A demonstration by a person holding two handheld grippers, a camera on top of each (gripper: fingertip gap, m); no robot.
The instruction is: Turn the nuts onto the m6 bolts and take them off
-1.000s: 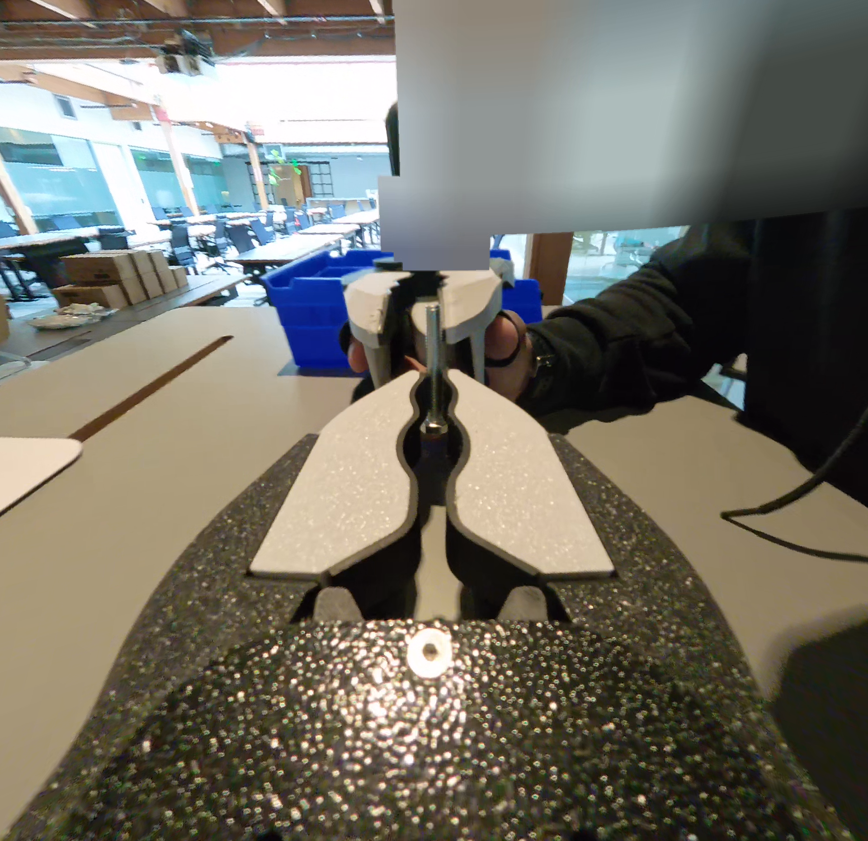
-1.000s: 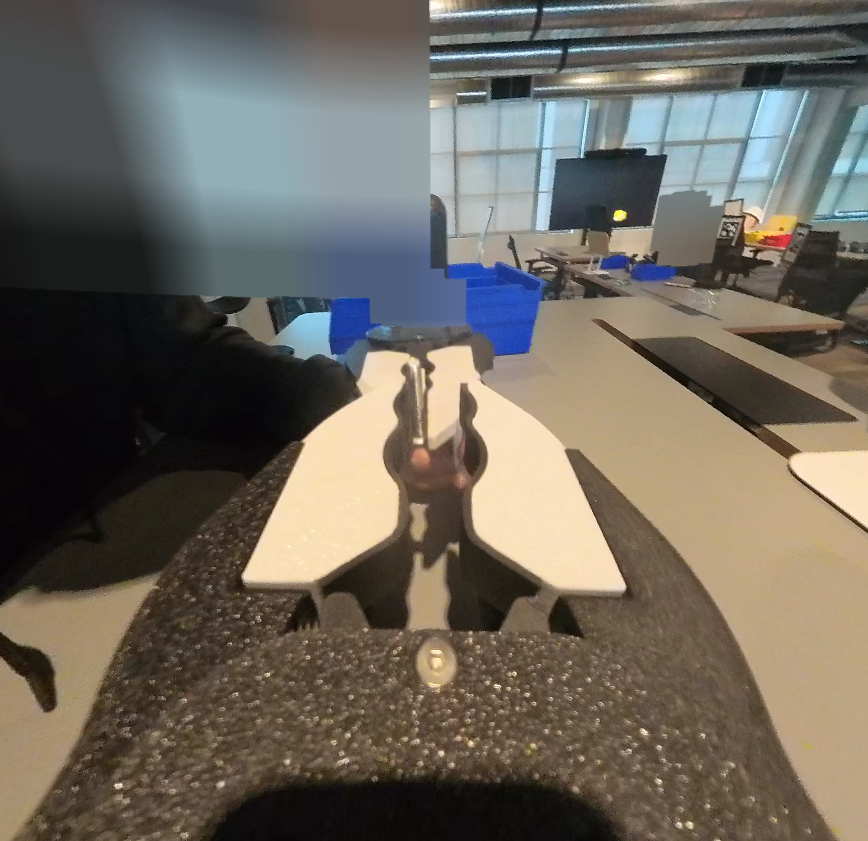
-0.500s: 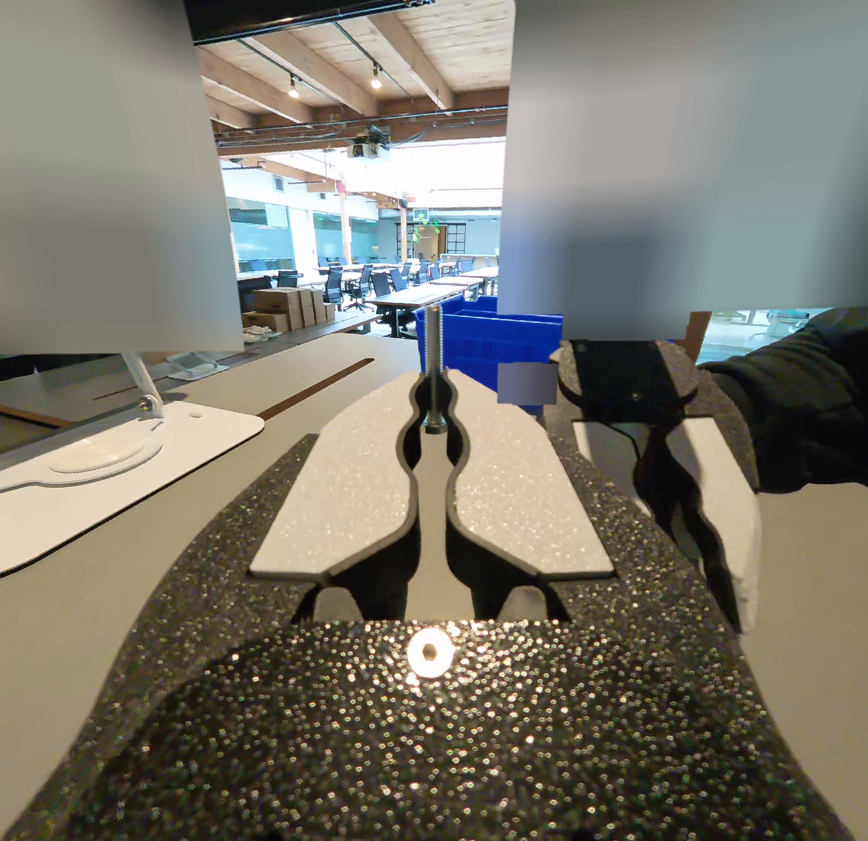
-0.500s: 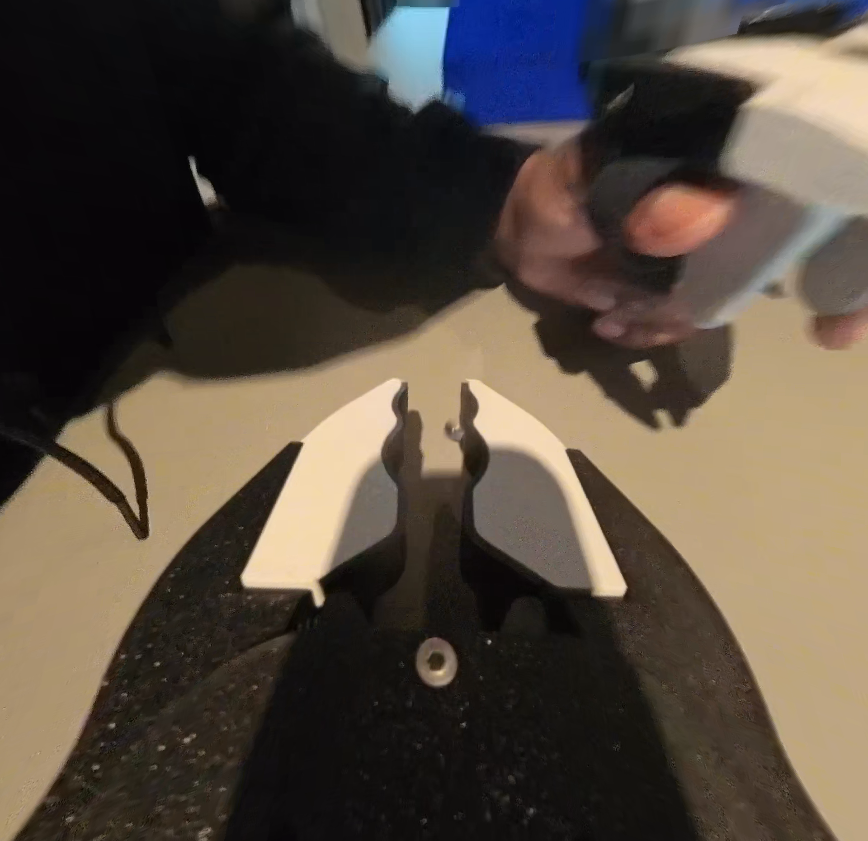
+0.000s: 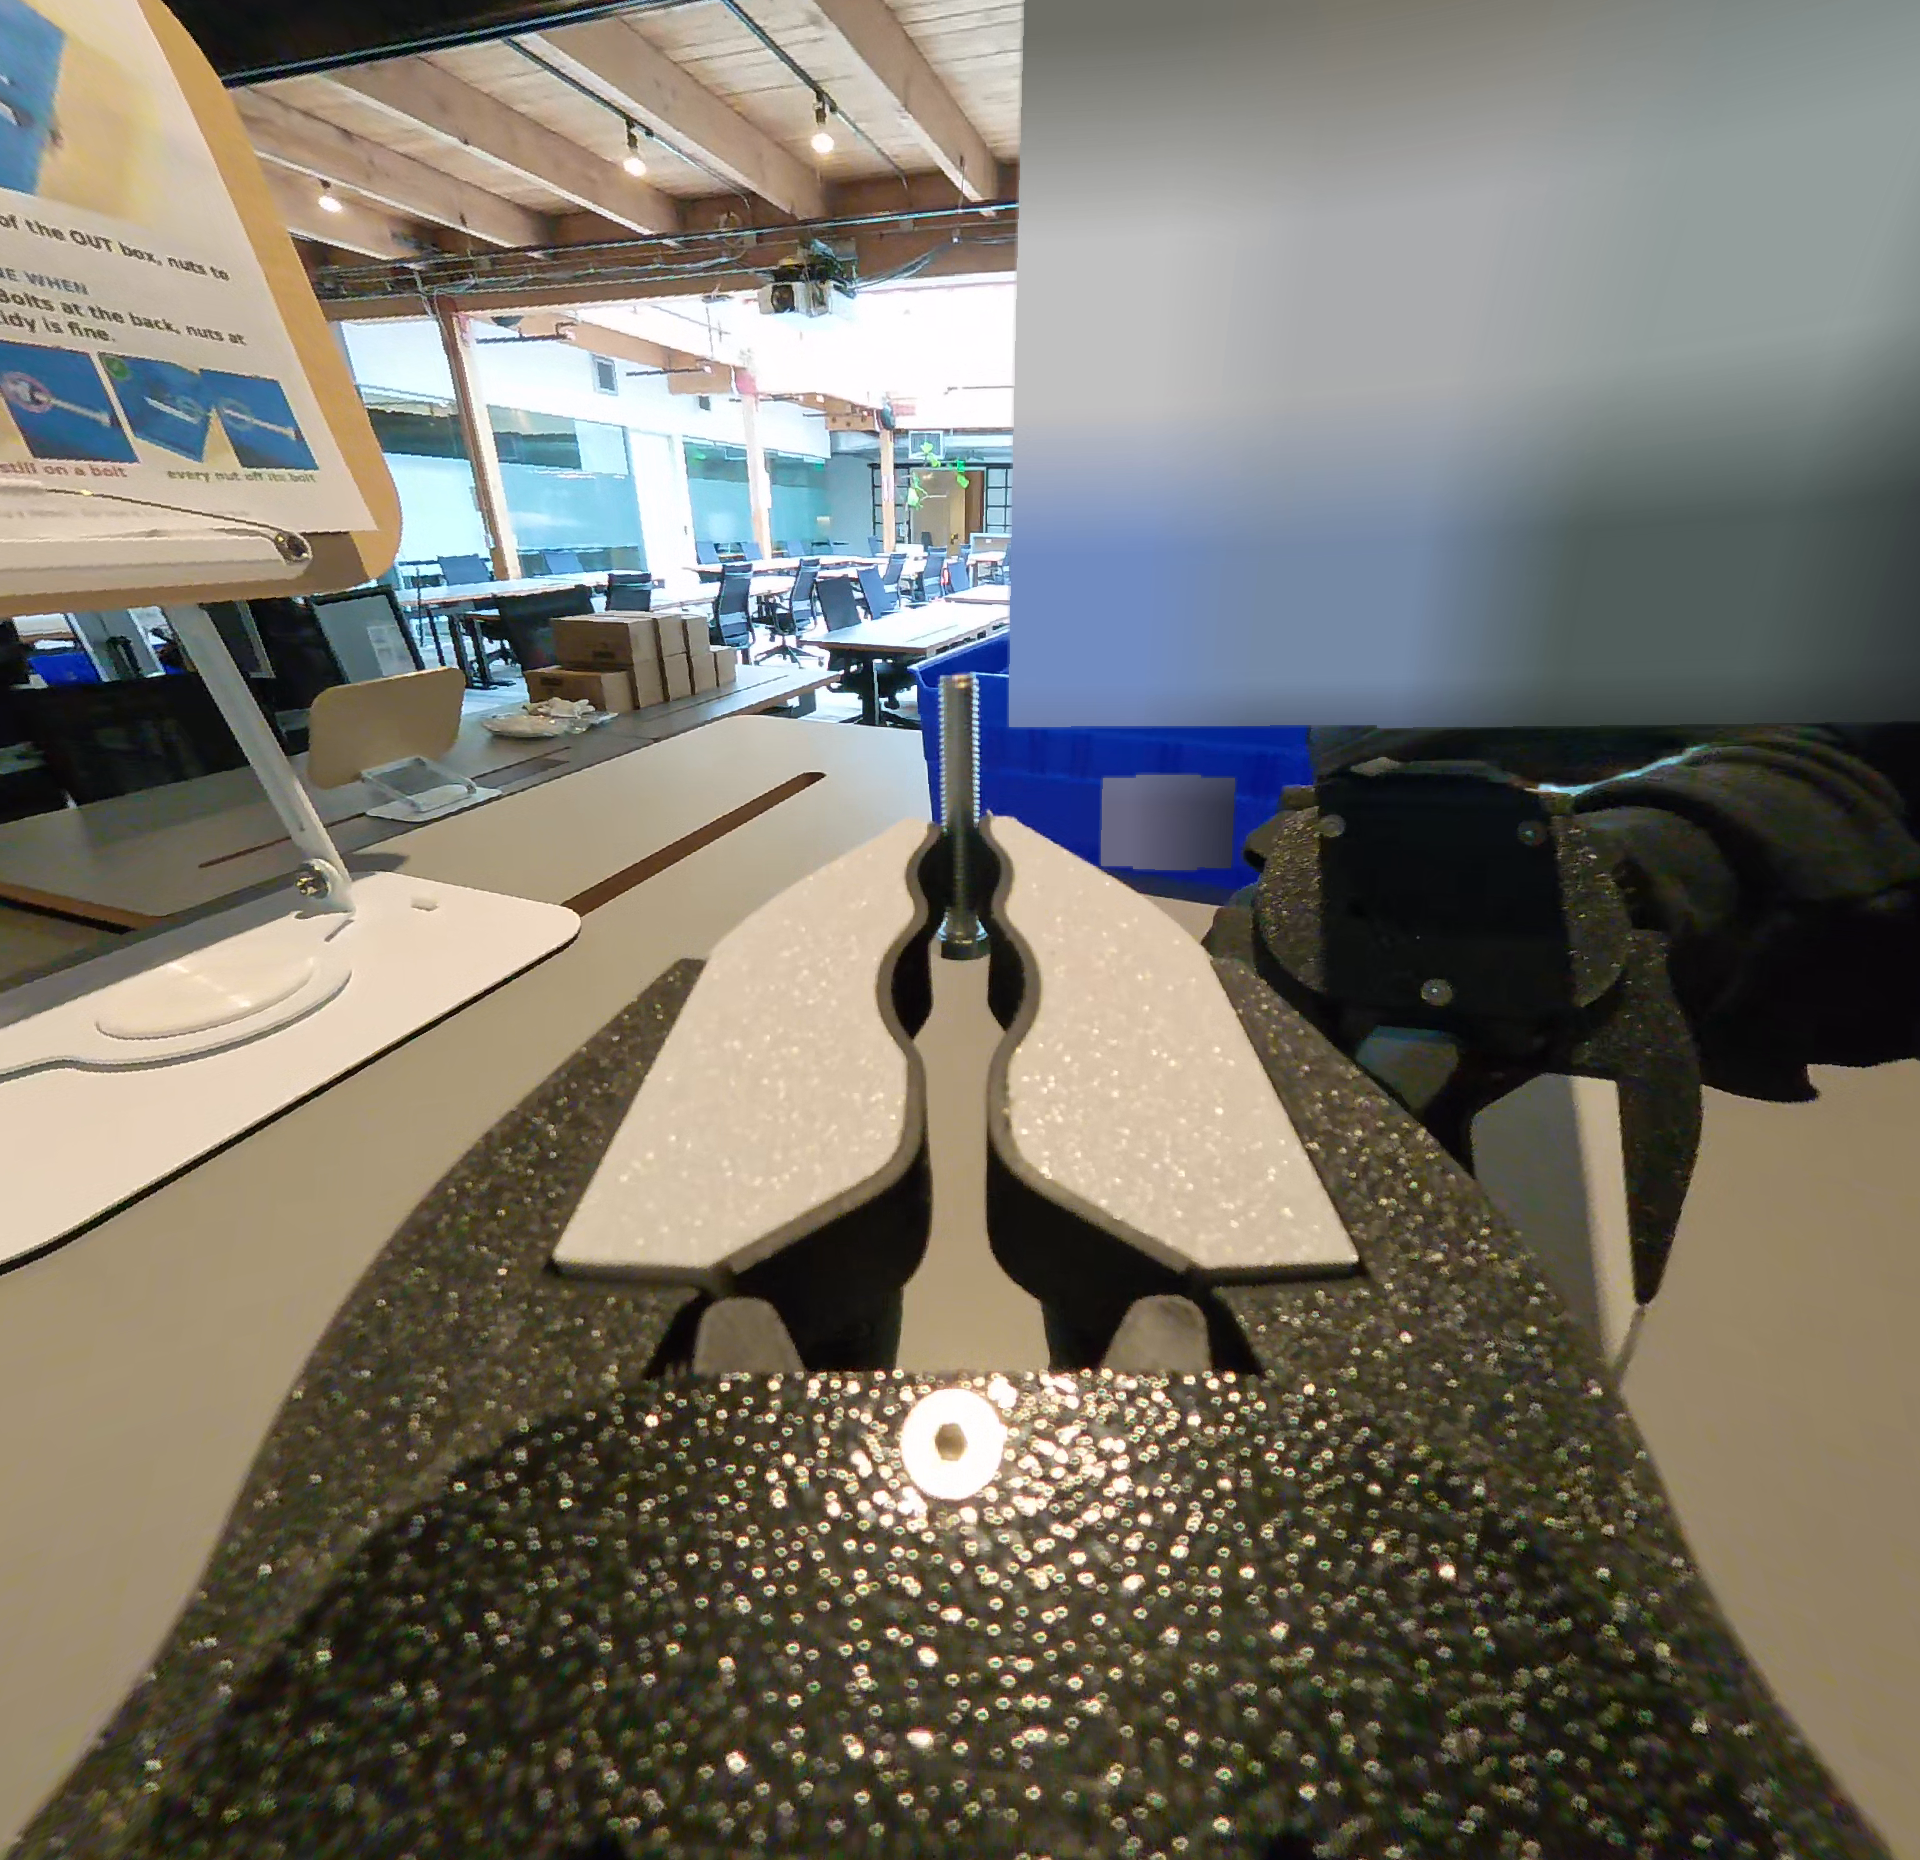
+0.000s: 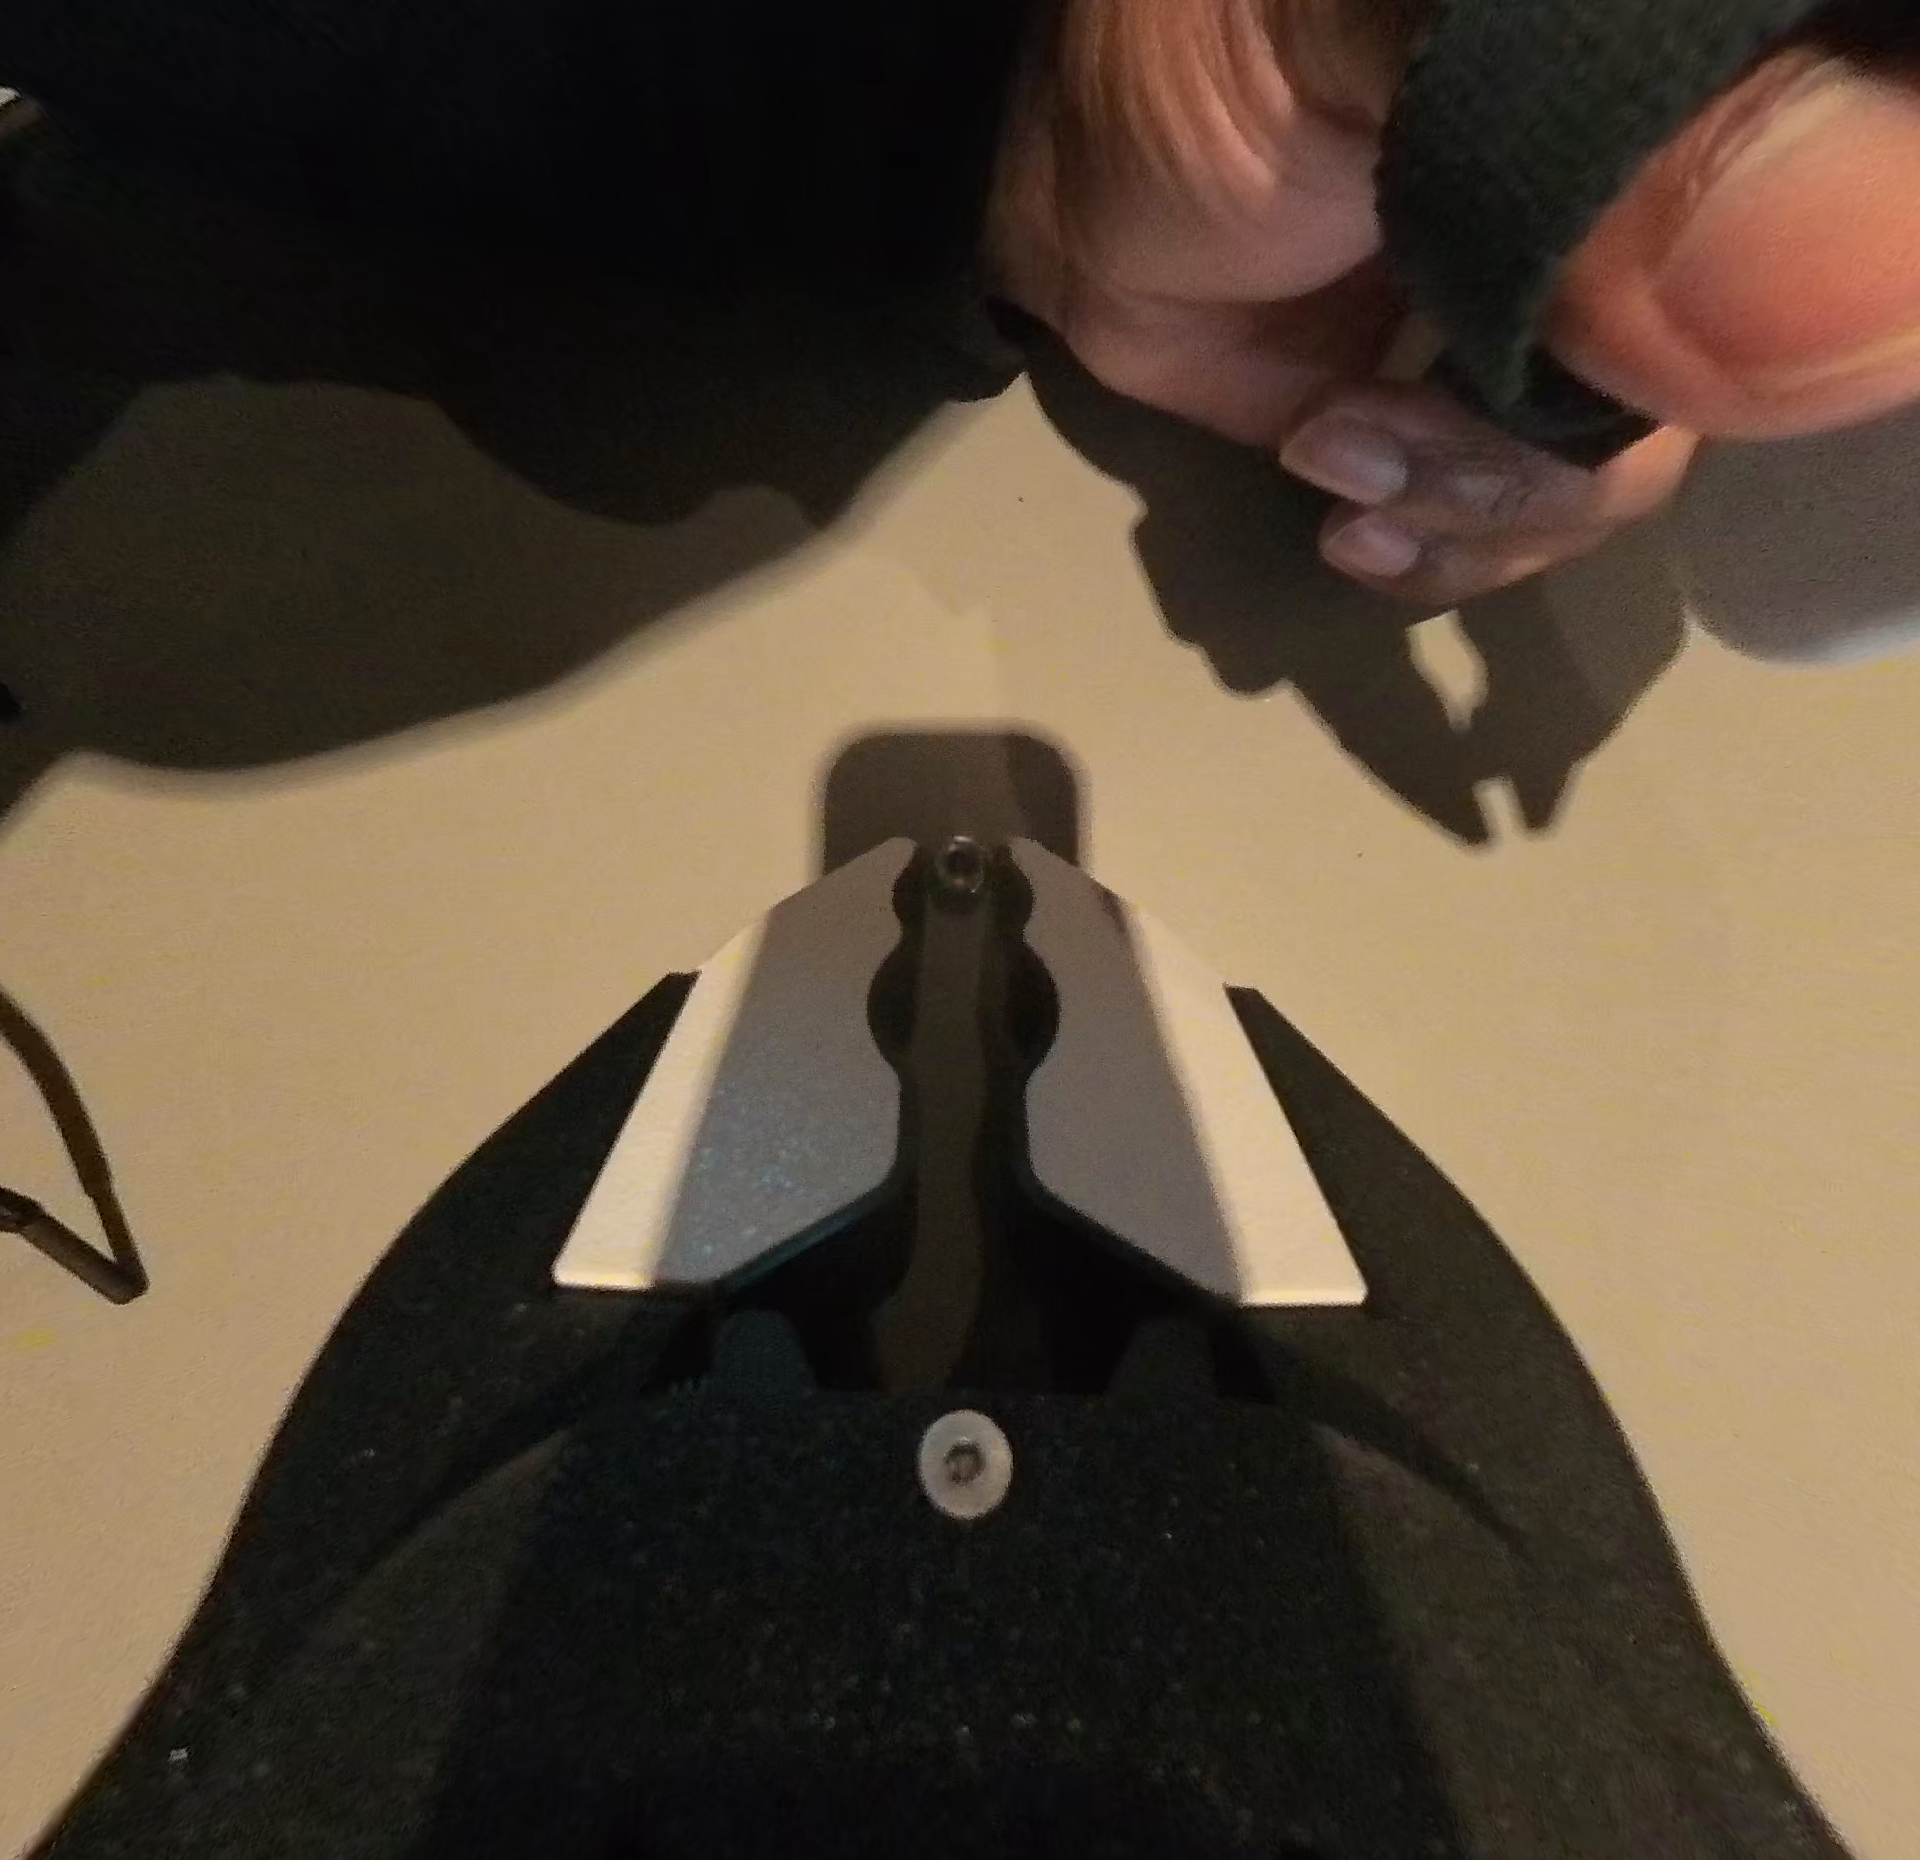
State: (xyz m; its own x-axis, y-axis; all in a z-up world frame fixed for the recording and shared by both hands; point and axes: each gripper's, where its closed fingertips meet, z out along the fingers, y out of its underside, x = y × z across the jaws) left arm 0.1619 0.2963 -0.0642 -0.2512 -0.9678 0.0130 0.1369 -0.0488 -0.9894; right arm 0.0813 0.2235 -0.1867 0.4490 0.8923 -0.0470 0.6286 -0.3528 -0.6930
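Note:
My left gripper (image 5: 958,854) is shut on a silver M6 bolt (image 5: 958,761). The bolt stands upright with its head down between the fingertips, and its threaded shaft is bare. My right gripper (image 6: 956,860) points straight down at the beige table (image 6: 416,927), close above it. It is shut on a small dark nut (image 6: 957,863) at its very tips. The right gripper also shows in the left wrist view (image 5: 1455,937), to the right of the bolt and apart from it. A person's hand (image 6: 1299,252) shows in the right wrist view, blurred.
A document stand with a white base (image 5: 260,979) and a printed sheet (image 5: 156,304) stands to the left. A blue bin (image 5: 1049,771) sits behind the bolt. A black cable (image 6: 94,1187) lies on the table at the left. The gripper casts a dark shadow (image 6: 951,792) under its tips. About 15 centimeters separates my left fingertips from my right.
The right gripper has come off the bolt with the nut and swung down toward the table. The left gripper has turned left with the bolt, now free of the nut.

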